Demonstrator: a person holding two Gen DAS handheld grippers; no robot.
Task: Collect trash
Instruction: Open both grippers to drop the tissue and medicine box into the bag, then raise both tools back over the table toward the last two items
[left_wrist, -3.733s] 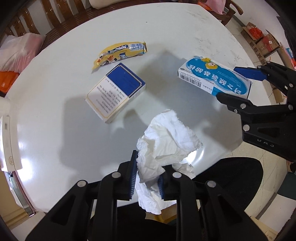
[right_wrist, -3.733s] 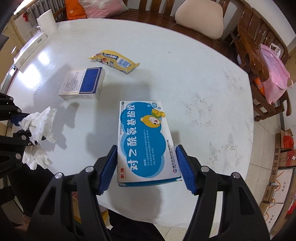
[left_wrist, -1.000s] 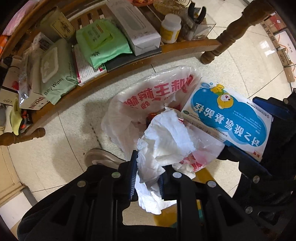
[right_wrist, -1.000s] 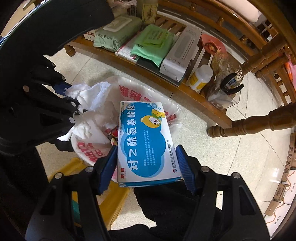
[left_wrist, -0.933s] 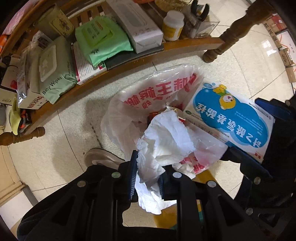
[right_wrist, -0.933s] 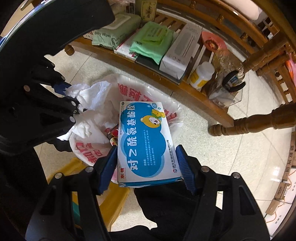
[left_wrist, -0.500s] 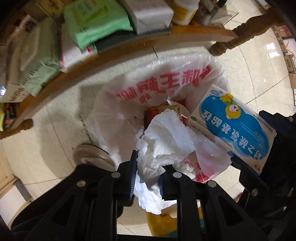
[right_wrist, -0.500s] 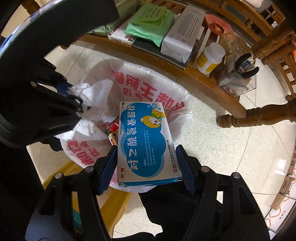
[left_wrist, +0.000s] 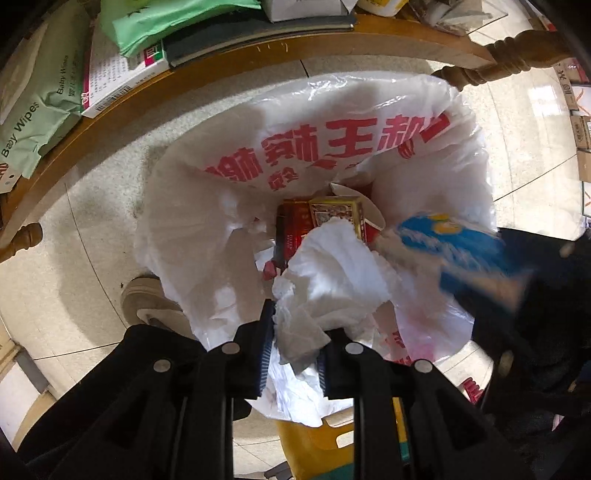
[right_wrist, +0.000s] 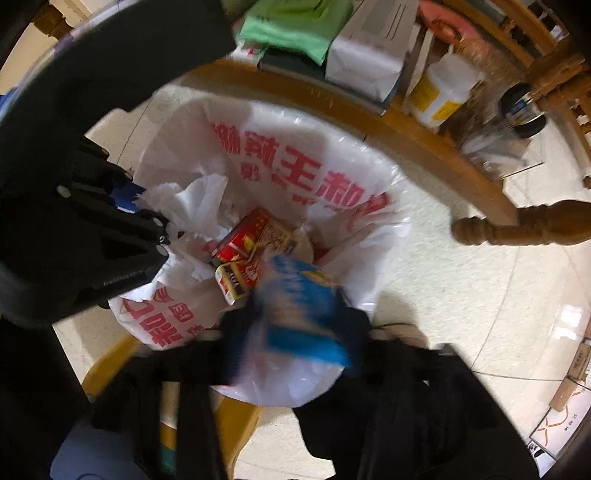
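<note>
Your left claw (left_wrist: 295, 332) is pressed together on the crumpled tissue (left_wrist: 332, 266). The wad sticks out forward past the tips and hangs directly above the open mouth of the white trash bag (left_wrist: 332, 140), so the drop is straight down with no sideways correction needed. Your right claw (right_wrist: 295, 332) points down over the bag's near rim, with the blue box (right_wrist: 306, 306) between its fingers. Its jaws have just been closing. The box is smeared by motion and tilted, long axis running away from the claw toward the bag's centre, and you cannot tell whether the pads are pressing on it or it is slipping free. Both claws are over the opening, the left nearer the middle. The left wrist view gives the tissue grip sharply and shows the red and yellow cartons (left_wrist: 321, 218) already lying at the bottom. The right wrist view shows the bag's whole rim, and the left claw entering from the rim's left side.
</note>
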